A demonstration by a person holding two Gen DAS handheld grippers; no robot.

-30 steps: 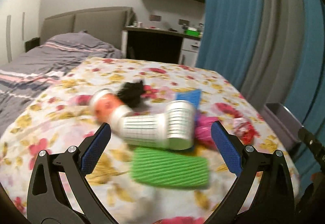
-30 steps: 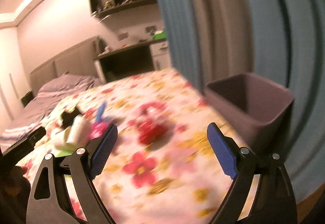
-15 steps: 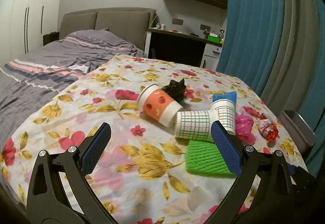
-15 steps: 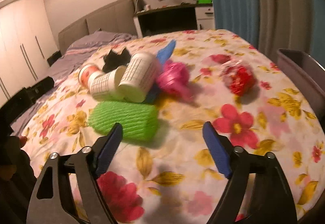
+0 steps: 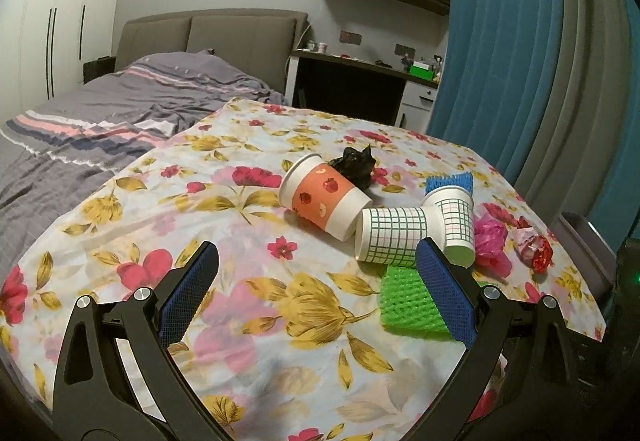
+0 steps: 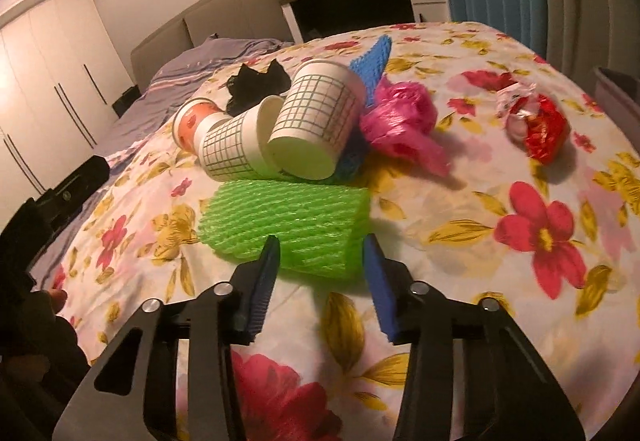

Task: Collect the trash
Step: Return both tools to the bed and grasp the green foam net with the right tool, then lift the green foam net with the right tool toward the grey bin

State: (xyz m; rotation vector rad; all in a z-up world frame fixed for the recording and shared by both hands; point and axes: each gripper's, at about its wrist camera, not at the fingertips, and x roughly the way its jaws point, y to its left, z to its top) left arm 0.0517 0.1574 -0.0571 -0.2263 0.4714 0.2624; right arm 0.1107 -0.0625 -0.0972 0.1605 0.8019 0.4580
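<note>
Trash lies in a heap on the floral bedspread (image 5: 240,281): a green foam net (image 6: 288,221), two grid-patterned paper cups (image 6: 316,117) (image 6: 232,149), an orange cup (image 6: 192,125), a black crumpled bag (image 6: 256,83), a blue foam net (image 6: 372,61), a pink plastic bag (image 6: 400,121) and a red wrapper (image 6: 540,125). My right gripper (image 6: 319,241) is closing, with the near right end of the green net between its blue pads; the net looks unsquashed. Nothing sits between the fingers of my left gripper (image 5: 316,245), which hangs wide open over bare cloth left of the green net (image 5: 408,305).
A grey bin (image 5: 588,249) stands off the bed's right edge, by the blue curtain (image 5: 520,61). A second bed with a grey striped cover (image 5: 120,113) lies to the left. A desk (image 5: 360,89) and shelves sit at the back wall.
My right gripper swung from the bin side down to the green net, and its jaws narrowed around the net's end. The left gripper drew back and left from the cups.
</note>
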